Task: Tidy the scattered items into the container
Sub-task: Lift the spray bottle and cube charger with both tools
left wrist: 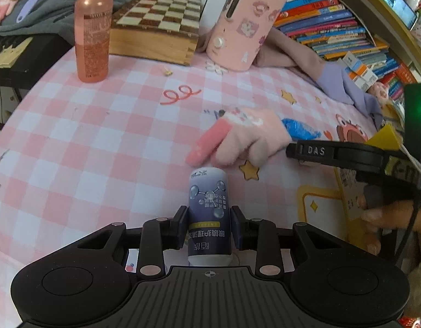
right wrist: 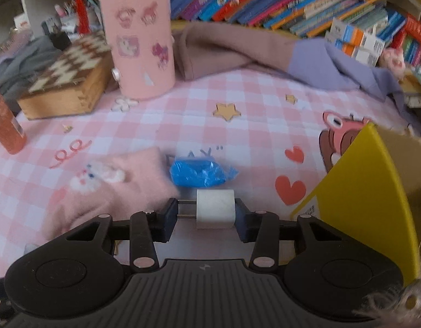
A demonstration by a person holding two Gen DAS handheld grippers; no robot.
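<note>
A pink-and-white checked tablecloth [right wrist: 199,109], printed with stars, hearts and cartoon figures, covers the table in soft daylight. Behind it, rows of brightly coloured books [right wrist: 278,0] fill a curved shelf, beside a wooden chessboard box [left wrist: 158,24] and crumpled grey clothing [left wrist: 46,8].

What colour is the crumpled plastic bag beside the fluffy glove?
Blue crumpled plastic bag; clearest in the right wrist view.

Pink checked bench [right wrist: 199,109]: pink glove [right wrist: 106,183], blue wrapper [right wrist: 199,175], chessboard box [right wrist: 65,87], pink canister [right wrist: 139,38], peach bottle [left wrist: 93,30], yellow box [right wrist: 374,191].
</note>
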